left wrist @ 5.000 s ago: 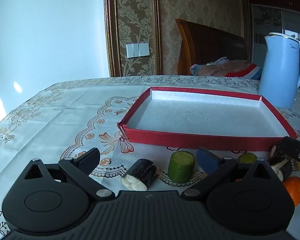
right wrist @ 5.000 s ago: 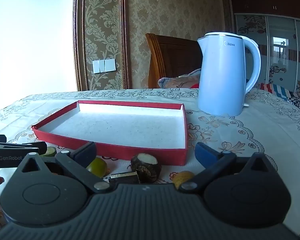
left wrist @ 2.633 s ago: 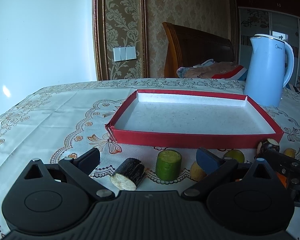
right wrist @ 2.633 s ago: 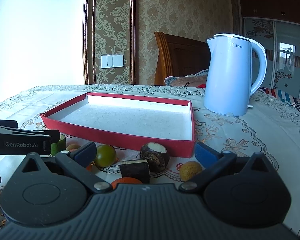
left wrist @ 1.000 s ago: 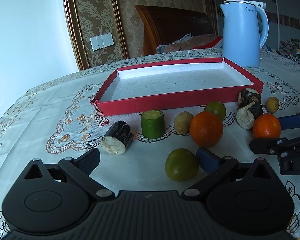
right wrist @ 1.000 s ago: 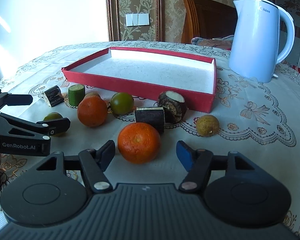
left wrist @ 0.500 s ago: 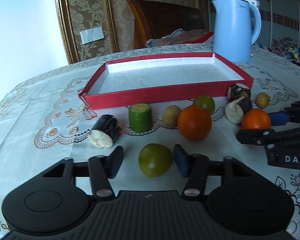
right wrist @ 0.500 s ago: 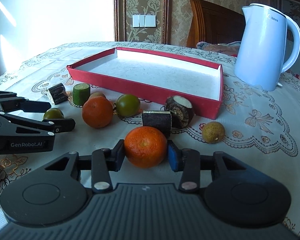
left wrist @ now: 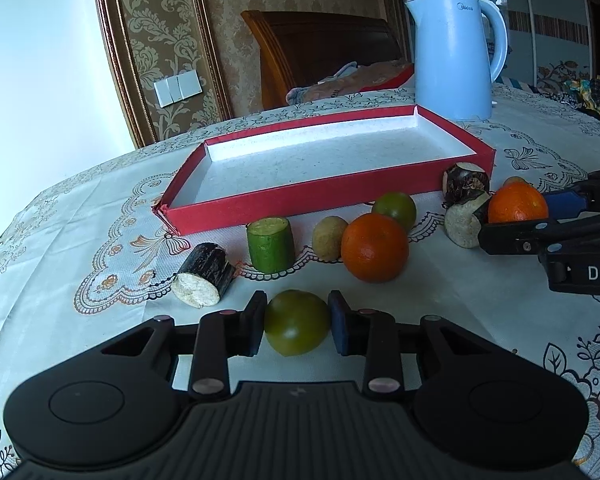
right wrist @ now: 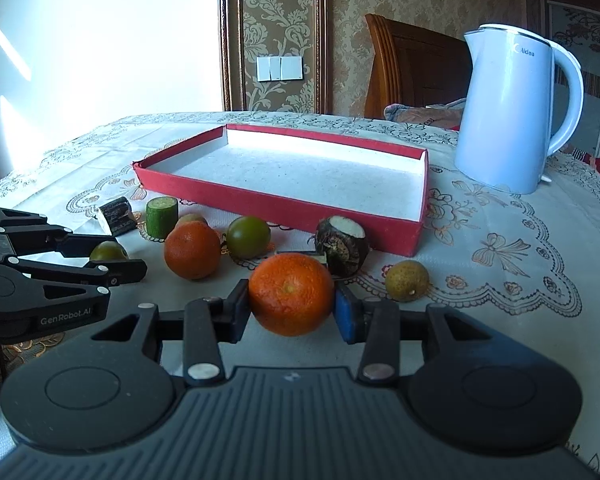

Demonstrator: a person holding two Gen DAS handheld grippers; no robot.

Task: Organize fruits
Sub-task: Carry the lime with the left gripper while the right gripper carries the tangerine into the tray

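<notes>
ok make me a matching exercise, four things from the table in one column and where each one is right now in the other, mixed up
Things:
1. green citrus fruit
2. orange
3. red tray
4. blue kettle

Places:
A. standing on the tablecloth beyond the tray's far right corner
B. between the right tongs
C. between the left tongs
D. behind the row of fruit, nothing inside

Pairs: 1-C, 2-B, 3-D, 4-A
</notes>
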